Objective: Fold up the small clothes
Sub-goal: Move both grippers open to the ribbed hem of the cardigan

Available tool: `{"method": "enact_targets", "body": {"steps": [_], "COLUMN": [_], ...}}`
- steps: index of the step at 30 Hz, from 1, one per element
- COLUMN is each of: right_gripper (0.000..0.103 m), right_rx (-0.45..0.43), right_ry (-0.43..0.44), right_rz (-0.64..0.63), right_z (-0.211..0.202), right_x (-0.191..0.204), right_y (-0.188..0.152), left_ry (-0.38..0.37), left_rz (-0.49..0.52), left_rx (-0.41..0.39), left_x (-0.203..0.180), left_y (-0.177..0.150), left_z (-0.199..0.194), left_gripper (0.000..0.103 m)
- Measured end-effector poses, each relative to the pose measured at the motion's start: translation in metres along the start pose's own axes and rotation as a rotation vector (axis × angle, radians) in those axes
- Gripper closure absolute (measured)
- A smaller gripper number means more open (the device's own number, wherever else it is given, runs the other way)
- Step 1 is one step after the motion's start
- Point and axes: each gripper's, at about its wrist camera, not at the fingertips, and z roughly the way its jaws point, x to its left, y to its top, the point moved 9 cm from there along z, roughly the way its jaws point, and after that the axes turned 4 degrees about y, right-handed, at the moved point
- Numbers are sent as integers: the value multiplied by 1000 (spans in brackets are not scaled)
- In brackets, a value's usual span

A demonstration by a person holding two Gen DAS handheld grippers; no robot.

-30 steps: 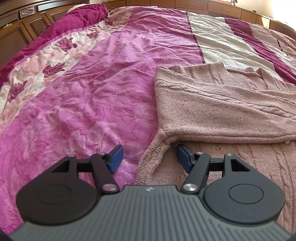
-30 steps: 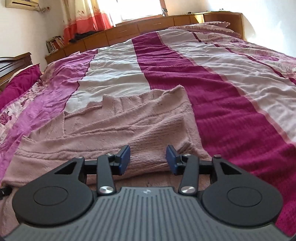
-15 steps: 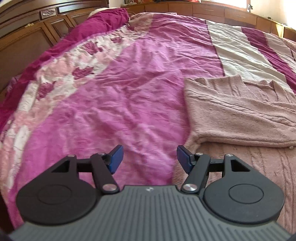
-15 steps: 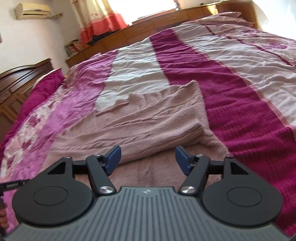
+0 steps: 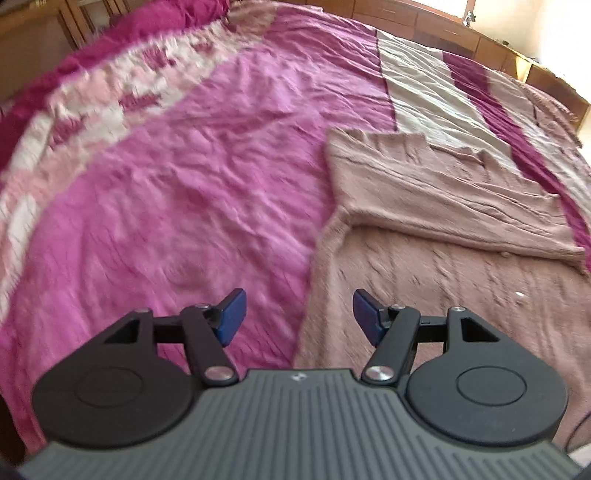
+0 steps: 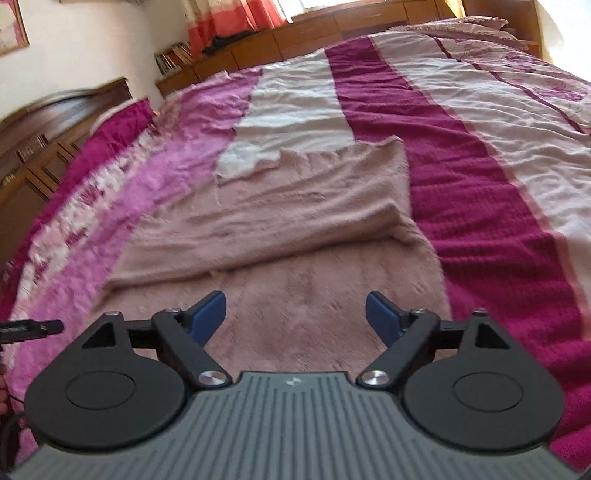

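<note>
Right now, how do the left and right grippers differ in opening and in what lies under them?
The right gripper has just been opening and stands wider than the left gripper. The right one hangs over the knit sweater; the left one straddles the sweater's edge, with pink bedspread under its left finger. Both are open and hold nothing.

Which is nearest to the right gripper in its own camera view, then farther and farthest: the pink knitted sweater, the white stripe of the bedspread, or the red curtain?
From the right gripper, jaws open and empty:
1. Pink knitted sweater, directly ahead on the bed.
2. White stripe of the bedspread, beyond the sweater.
3. Red curtain, top of view, past the bed.
</note>
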Motion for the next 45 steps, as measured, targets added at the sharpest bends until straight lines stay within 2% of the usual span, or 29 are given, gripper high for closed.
{"method": "enact_targets", "body": {"steps": [5, 12, 16, 22, 27, 30, 35, 40, 45], "right_gripper": [14, 14, 14, 14, 14, 13, 11, 9, 8], "right_rx": [79, 112, 123, 172, 309, 372, 466, 467, 430], "right_ry": [-17, -39, -119, -151, -110, -96, -5, 17, 45], "right_rz": [-3, 14, 54, 77, 67, -39, -121, -158, -143], "right_z": [-5, -25, -37, -46, -33, -29, -19, -9, -6], "right_x": [-10, -33, -60, -88, -96, -86, -70, -65, -67], "right_y": [-12, -17, -17, -27, -45, -52, -65, -71, -70], "left_ry": [-67, -70, -70, -76, -79, -97, -113, -131, -157], "left_rz": [-23, 15, 61, 112, 130, 140, 213, 247, 185], "left_rx": [77, 117, 147, 148, 165, 183, 225, 213, 195], "left_x": [-5, -14, -20, -30, -32, -34, -40, -44, -41], "left_y": [-17, -38, -56, -62, -63, -63, -72, -82, -79], "left_z": [3, 6, 11, 12, 14, 14, 14, 12, 14], "left_gripper": [37, 35, 34, 28, 27, 27, 24, 24, 21]}}
